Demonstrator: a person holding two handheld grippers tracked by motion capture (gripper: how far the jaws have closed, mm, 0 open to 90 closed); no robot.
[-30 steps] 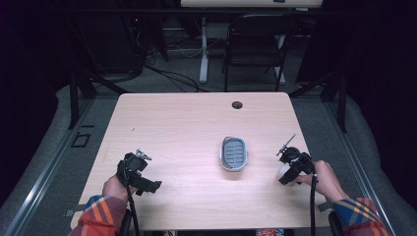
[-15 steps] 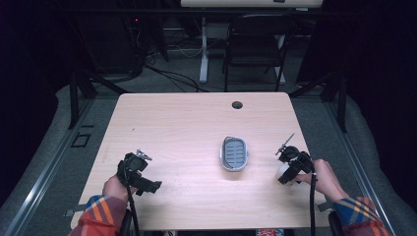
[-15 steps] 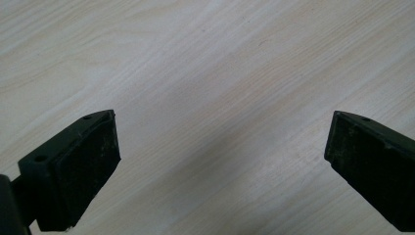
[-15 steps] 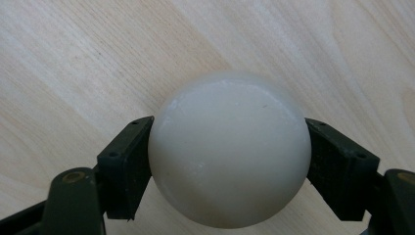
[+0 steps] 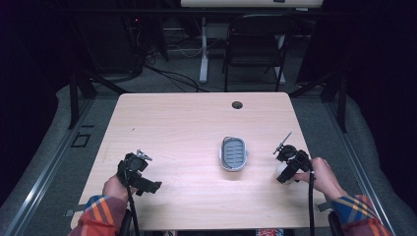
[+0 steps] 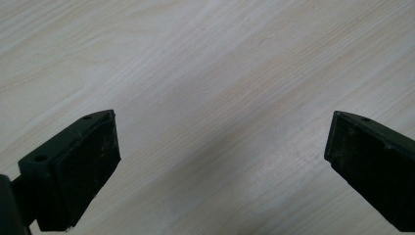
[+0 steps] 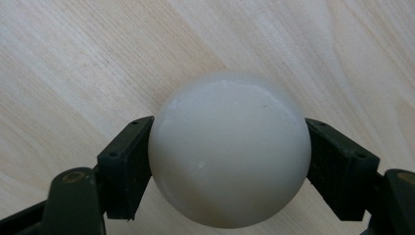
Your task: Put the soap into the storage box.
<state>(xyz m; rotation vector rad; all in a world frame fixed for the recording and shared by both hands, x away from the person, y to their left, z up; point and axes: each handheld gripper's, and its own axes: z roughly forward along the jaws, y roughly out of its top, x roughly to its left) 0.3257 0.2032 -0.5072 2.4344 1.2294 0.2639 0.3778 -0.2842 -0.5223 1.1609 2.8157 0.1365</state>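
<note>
A white ball (image 7: 229, 149) sits squeezed between the two black jaws of my right gripper (image 7: 229, 169), just over the pale wooden table (image 7: 98, 58). From above, that right gripper (image 5: 284, 173) is near the table's right front, with a bit of the white ball (image 5: 281, 169) showing under it. A small oval grey dish (image 5: 233, 153) with a white rim lies in the middle of the table, to the left of the right gripper. My left gripper (image 6: 220, 156) points down at bare wood, jaws wide apart with nothing between them. The left gripper (image 5: 140, 172) is at the table's left front.
A round cable hole (image 5: 237, 104) is near the table's far edge. Beyond the table (image 5: 172, 123) stand a black folding chair (image 5: 255, 46) and a white desk leg (image 5: 203, 49) with cables on the floor. The room around is dark.
</note>
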